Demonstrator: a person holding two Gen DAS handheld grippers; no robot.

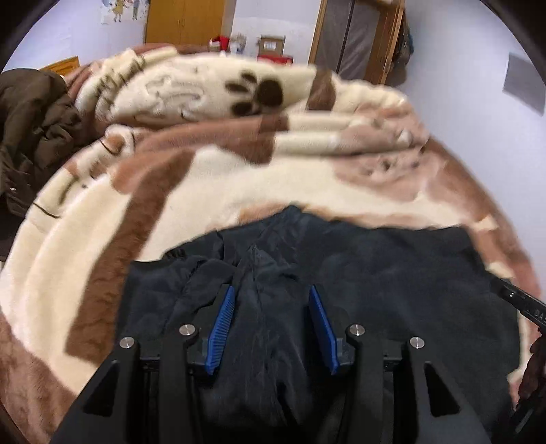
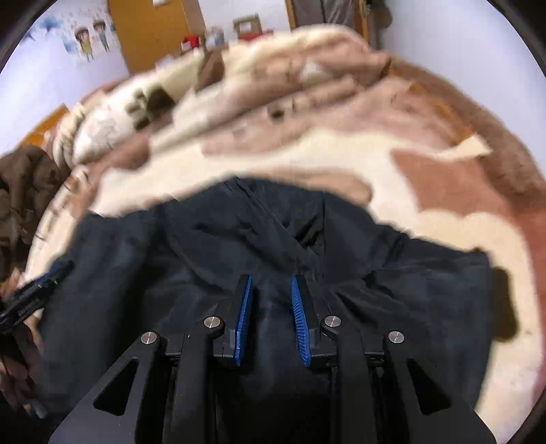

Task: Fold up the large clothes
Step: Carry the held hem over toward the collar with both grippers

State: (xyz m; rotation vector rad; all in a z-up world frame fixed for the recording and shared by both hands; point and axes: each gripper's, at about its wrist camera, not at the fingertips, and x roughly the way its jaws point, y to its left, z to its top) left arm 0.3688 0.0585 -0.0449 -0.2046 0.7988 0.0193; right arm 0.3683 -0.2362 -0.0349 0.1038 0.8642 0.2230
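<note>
A large black jacket (image 1: 375,273) lies spread on a cream and brown fleece blanket (image 1: 239,177). My left gripper (image 1: 272,290) is over the jacket's left part, its blue pads apart with a bunched ridge of black fabric between them. My right gripper (image 2: 272,278) is over the jacket (image 2: 204,246) in the right wrist view, its blue pads a smaller gap apart with dark fabric between them; whether they pinch it is unclear. The right gripper's black tip (image 1: 518,300) shows at the left view's right edge, and the left gripper's tip (image 2: 37,290) at the right view's left edge.
The blanket (image 2: 341,160) is bunched into a thick pile at the back. A dark brown coat (image 1: 30,129) lies at the far left. Behind are a wooden wardrobe (image 1: 184,20), a door frame and small items by the wall.
</note>
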